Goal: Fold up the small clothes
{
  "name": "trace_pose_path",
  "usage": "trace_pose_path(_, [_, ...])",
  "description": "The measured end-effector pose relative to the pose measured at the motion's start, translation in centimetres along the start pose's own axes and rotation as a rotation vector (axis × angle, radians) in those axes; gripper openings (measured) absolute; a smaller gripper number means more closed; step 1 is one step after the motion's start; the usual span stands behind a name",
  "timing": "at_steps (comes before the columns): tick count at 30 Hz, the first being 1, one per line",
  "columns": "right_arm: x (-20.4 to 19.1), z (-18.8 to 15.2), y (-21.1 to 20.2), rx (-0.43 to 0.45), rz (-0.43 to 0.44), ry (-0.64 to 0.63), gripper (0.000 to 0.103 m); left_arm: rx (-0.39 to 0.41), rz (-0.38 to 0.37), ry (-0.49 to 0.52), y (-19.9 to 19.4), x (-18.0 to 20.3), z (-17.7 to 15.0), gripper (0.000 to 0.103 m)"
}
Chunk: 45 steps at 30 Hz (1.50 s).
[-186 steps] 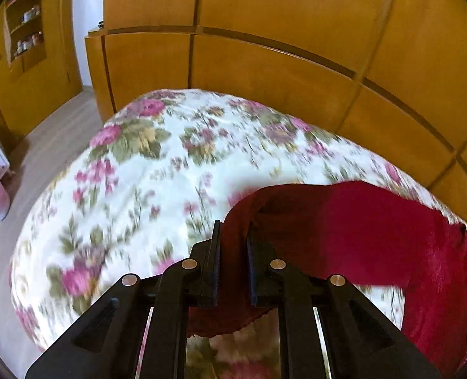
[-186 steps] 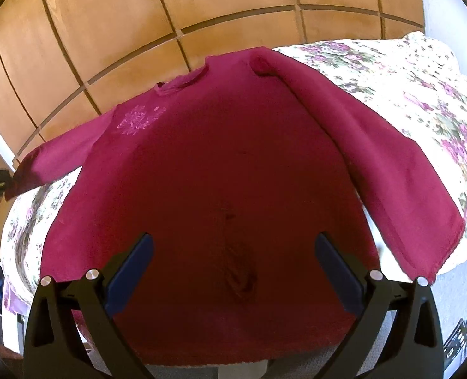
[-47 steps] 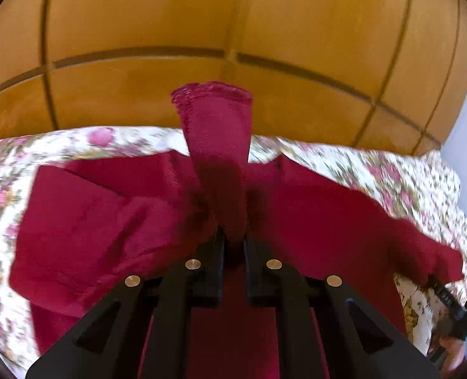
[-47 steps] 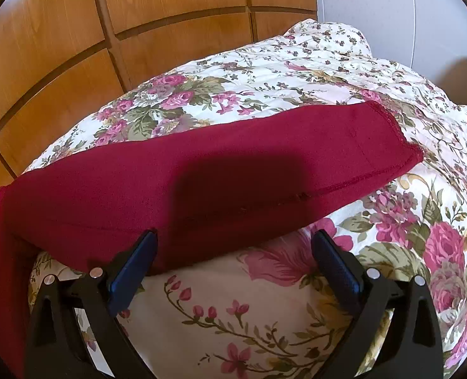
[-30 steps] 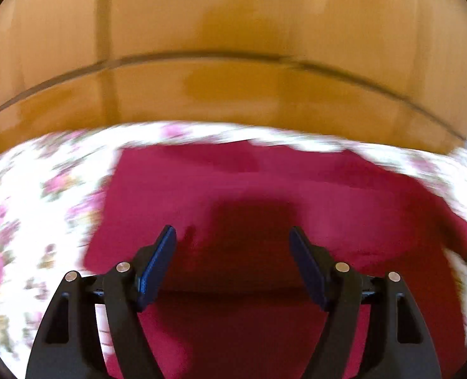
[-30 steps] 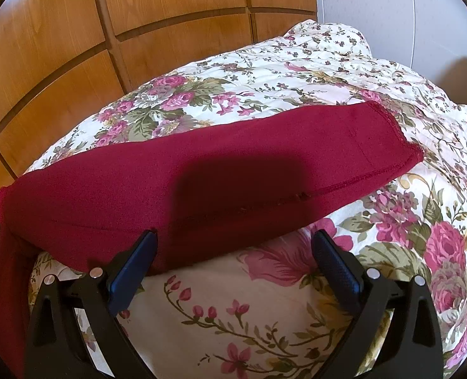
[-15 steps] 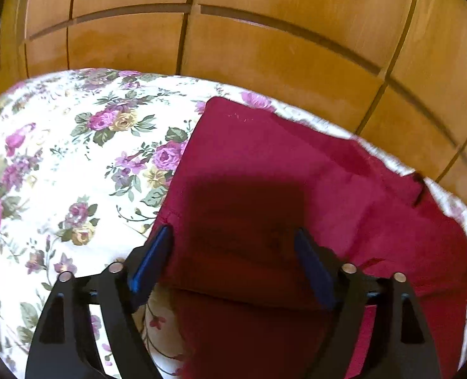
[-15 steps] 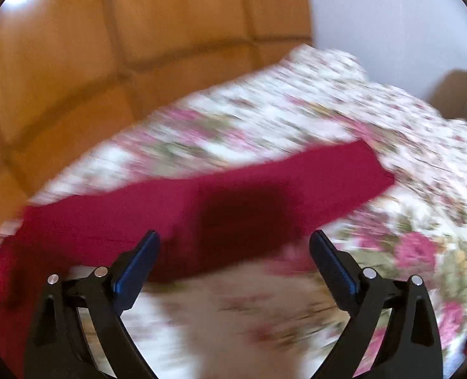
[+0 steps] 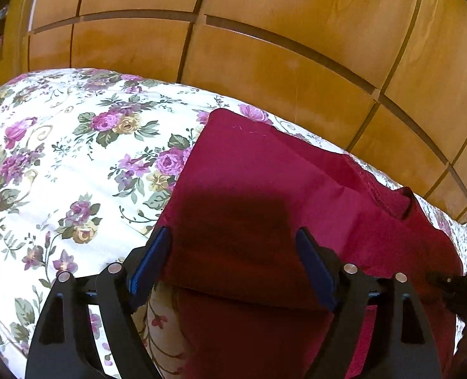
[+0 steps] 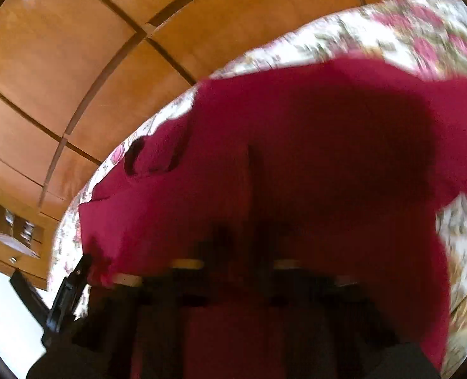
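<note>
Black plastic with blue pads, the left gripper (image 9: 233,263) hovers spread wide over the red sweater (image 9: 265,195), its jaws touching nothing. That sweater, a soft matte knit, lies partly folded on the bed's floral quilt (image 9: 59,164) (white cotton-like cloth printed with purple roses), one sleeve laid slantwise across the body. Glossy wooden wardrobe panels (image 9: 265,31) rise behind. Blurred in its own view, the right gripper (image 10: 255,214) has its fingers pressed together; whether cloth is pinched between them cannot be told. No writing is readable.
</note>
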State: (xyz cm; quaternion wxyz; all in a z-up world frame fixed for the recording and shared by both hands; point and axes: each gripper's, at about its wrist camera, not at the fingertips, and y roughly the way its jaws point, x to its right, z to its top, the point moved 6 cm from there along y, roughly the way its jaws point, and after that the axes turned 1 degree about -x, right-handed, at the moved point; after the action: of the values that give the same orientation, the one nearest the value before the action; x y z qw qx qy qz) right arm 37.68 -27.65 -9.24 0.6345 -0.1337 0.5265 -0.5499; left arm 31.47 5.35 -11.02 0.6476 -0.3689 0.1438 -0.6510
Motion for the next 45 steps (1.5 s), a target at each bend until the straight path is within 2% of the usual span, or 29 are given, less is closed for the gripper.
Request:
trace_pose_path(2, [-1.4, 2.2, -0.3, 0.094, -0.047, -0.086, 0.004, -0.016, 0.01, 0.008, 0.5, 0.1, -0.1, 0.08])
trace_pose_path(4, [-2.0, 3.0, 1.0, 0.109, -0.121, -0.137, 0.004, -0.034, 0.036, 0.031, 1.1, 0.5, -0.3, 0.08])
trace_pose_path(6, [-1.4, 3.7, 3.7, 0.087, -0.192, -0.154, 0.005, -0.045, 0.071, 0.062, 1.5, 0.9, -0.4, 0.08])
trace_pose_path(7, [-1.0, 3.7, 4.5, 0.078, -0.188, -0.139, 0.004, -0.049, 0.078, 0.072, 1.6, 1.0, -0.5, 0.08])
trace_pose_path(9, [-0.3, 5.0, 6.0, 0.099, -0.114, -0.071, 0.008, -0.058, 0.08, 0.078, 1.9, 1.1, -0.6, 0.082])
trace_pose_path(10, [-0.3, 6.0, 6.4, 0.099, -0.065, -0.038, 0.012, -0.06, 0.073, 0.078, 1.9, 1.1, -0.6, 0.084])
trace_pose_path(11, [-0.5, 6.7, 6.7, 0.094, -0.023, -0.008, 0.023, -0.061, 0.07, 0.078, 1.9, 1.1, -0.6, 0.085])
trace_pose_path(12, [-0.6, 7.2, 6.6, 0.096, 0.004, 0.013, 0.038, -0.061, 0.067, 0.079, 1.9, 1.1, -0.6, 0.086])
trace_pose_path(14, [-0.8, 8.6, 5.4, 0.168, 0.033, 0.035, 0.056, -0.061, 0.055, 0.083, 1.8, 1.3, -0.6, 0.09])
trace_pose_path(15, [-0.7, 8.8, 5.0, 0.196, 0.037, 0.035, 0.059, -0.06, 0.05, 0.084, 1.8, 1.3, -0.6, 0.092])
trace_pose_path(17, [-0.5, 9.2, 4.6, 0.224, 0.033, 0.051, 0.059, -0.06, 0.047, 0.085, 1.7, 1.4, -0.5, 0.093])
trace_pose_path(22, [5.7, 11.4, 4.2, 0.262, -0.018, 0.263, 0.059, -0.049, 0.049, 0.081, 0.7, 1.5, -0.6, 0.093])
trace_pose_path(27, [13.6, 16.0, 3.6, 0.377, -0.067, 0.522, 0.058, -0.081, 0.068, 0.134, -1.0, 1.9, -2.1, 0.096])
trace_pose_path(29, [16.1, 18.2, 3.5, 0.425, -0.085, 0.604, 0.058, -0.106, 0.045, 0.127, -1.4, 1.6, -3.1, 0.096])
trace_pose_path(33, [18.8, 22.2, 4.2, 0.516, -0.108, 0.724, 0.061, -0.129, 0.028, 0.087, -1.2, 0.8, -3.4, 0.096])
trace_pose_path(35, [19.9, 24.5, 5.5, 0.562, -0.078, 0.788, 0.061, -0.142, 0.039, 0.103, -1.0, 1.0, -3.7, 0.096])
trace_pose_path(37, [20.9, 27.1, 7.0, 0.612, -0.058, 0.85, 0.053, -0.149, 0.044, 0.117, -0.7, 1.1, -3.8, 0.097])
trace_pose_path(38, [21.2, 28.0, 7.7, 0.616, -0.058, 0.862, 0.04, -0.152, 0.045, 0.121, -0.6, 1.2, -3.9, 0.097])
trace_pose_path(39, [21.3, 29.6, 9.0, 0.603, -0.054, 0.878, 0.02, -0.153, 0.047, 0.122, -0.6, 1.2, -4.0, 0.098])
trace_pose_path(40, [21.6, 31.0, 10.0, 0.591, -0.033, 0.894, 0.007, -0.152, 0.047, 0.123, -0.5, 1.2, -4.0, 0.098])
trace_pose_path(42, [21.1, 33.4, 11.0, 0.62, -0.018, 0.895, 0.006, -0.152, 0.041, 0.119, -0.5, 1.2, -3.9, 0.098])
trace_pose_path(45, [19.6, 37.6, 12.1, 0.683, -0.091, 0.816, 0.005, -0.152, 0.038, 0.118, -0.5, 1.2, -3.9, 0.098])
